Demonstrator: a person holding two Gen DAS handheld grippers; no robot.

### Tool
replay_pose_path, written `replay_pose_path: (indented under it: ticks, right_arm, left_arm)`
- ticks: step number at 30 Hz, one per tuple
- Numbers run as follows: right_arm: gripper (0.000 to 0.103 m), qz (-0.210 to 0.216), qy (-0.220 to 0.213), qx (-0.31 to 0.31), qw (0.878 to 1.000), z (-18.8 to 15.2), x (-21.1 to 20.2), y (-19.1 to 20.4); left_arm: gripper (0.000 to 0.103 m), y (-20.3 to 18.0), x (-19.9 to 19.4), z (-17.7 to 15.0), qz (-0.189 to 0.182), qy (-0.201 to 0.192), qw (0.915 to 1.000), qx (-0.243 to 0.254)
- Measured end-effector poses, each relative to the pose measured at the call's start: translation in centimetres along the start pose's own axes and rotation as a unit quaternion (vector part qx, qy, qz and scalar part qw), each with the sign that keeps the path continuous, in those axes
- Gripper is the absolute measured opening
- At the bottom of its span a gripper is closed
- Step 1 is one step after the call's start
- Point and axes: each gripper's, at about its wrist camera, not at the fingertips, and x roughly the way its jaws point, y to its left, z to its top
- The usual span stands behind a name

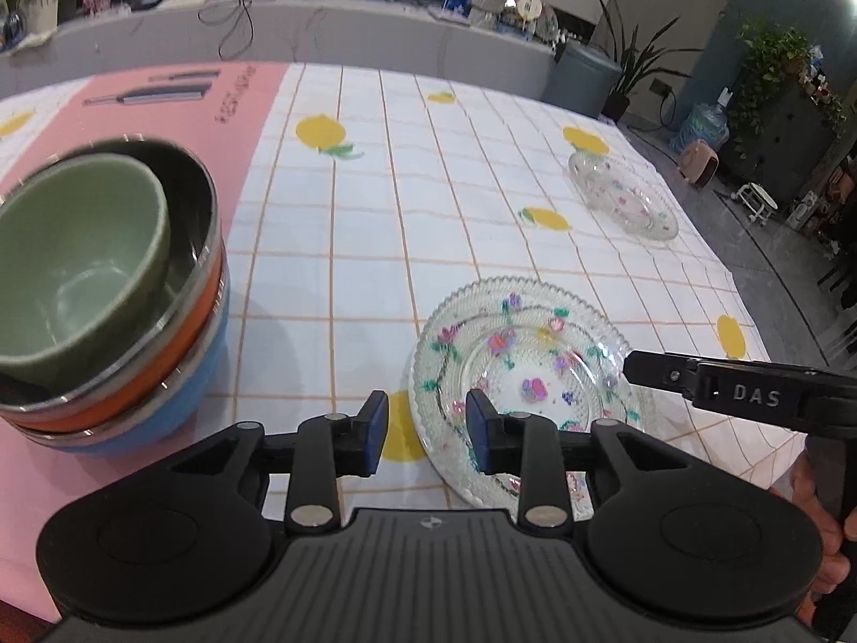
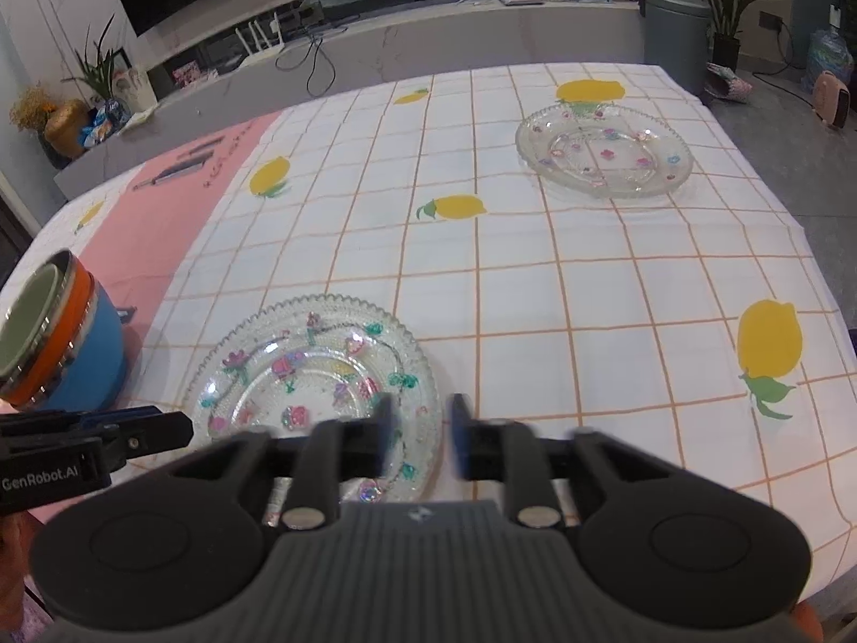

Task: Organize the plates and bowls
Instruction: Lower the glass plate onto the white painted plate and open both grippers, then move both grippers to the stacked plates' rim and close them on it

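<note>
Left wrist view: the left claw [image 1: 427,428] hangs with its blue-padded fingers spread and nothing pinched; the near rim of a clear pressed-glass plate [image 1: 527,369] lies between and beneath them, untouched by either pad as far as the view shows. That plate is round, bead-edged and painted with small flowers. A second glass plate [image 1: 624,195] of the same make sits well apart, farther along the counter [image 1: 407,203], which wears a white cloth gridded in orange with yellow lemons. At left stand three nested bowls [image 1: 107,289]: a matte green one inside a steel-lined orange one, inside a blue one, on a pink mat [image 1: 177,107]. The right claw [image 1: 643,369] reaches in from the right over the plate's edge.

Right wrist view: the right claw [image 2: 420,428], blurred, stands spread and empty above the near plate's [image 2: 310,364] right rim. The far plate [image 2: 602,152] lies flat beyond. The bowl stack [image 2: 59,343] is at left, the left claw [image 2: 160,426] just below it.
</note>
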Motion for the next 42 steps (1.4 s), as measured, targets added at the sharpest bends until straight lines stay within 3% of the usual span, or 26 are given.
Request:
replay_pose_path:
  ticks: [7, 11, 18, 24, 31, 35, 40, 42]
  right_arm:
    - [0.042, -0.002, -0.023, 0.006, 1.0, 0.0, -1.8, 0.3]
    - [0.048, -0.011, -0.039, 0.002, 0.999, -0.4, -3.0, 0.5]
    - [0.05, -0.027, -0.053, 0.026, 0.998, -1.1, -4.5, -0.7]
    - [0.051, -0.054, -0.064, 0.052, 0.995, -0.7, -5.0, -2.7]
    - [0.058, -0.085, -0.07, 0.071, 0.991, 1.7, -5.6, -5.5]
    - [0.066, -0.089, -0.063, 0.089, 0.99, 3.3, -5.4, -7.4]
    - [0.077, -0.093, -0.054, 0.101, 0.989, 5.2, -4.4, -9.7]
    - [0.077, -0.096, -0.051, 0.102, 0.989, 6.1, -3.8, -10.5]
  left_arm:
    - [0.048, -1.6, -2.0, 0.5, -0.017, -0.045, 0.9985, 0.028]
    - [0.048, -2.6, -3.2, 1.0, -0.025, -0.076, 0.9962, 0.034]
    - [0.048, -4.2, -3.6, 2.5, -0.042, -0.08, 0.9946, 0.051]
    - [0.053, -6.0, -2.6, 4.6, -0.056, -0.062, 0.9943, 0.067]
    - [0.062, -8.4, -0.9, 8.4, -0.104, -0.032, 0.9923, 0.06]
    - [0.069, -9.7, 0.3, 10.7, -0.122, -0.026, 0.9908, 0.054]
    - [0.07, -10.8, 3.2, 13.2, -0.14, -0.002, 0.9894, 0.037]
    - [0.07, -11.1, 4.5, 14.0, -0.141, 0.003, 0.9894, 0.035]
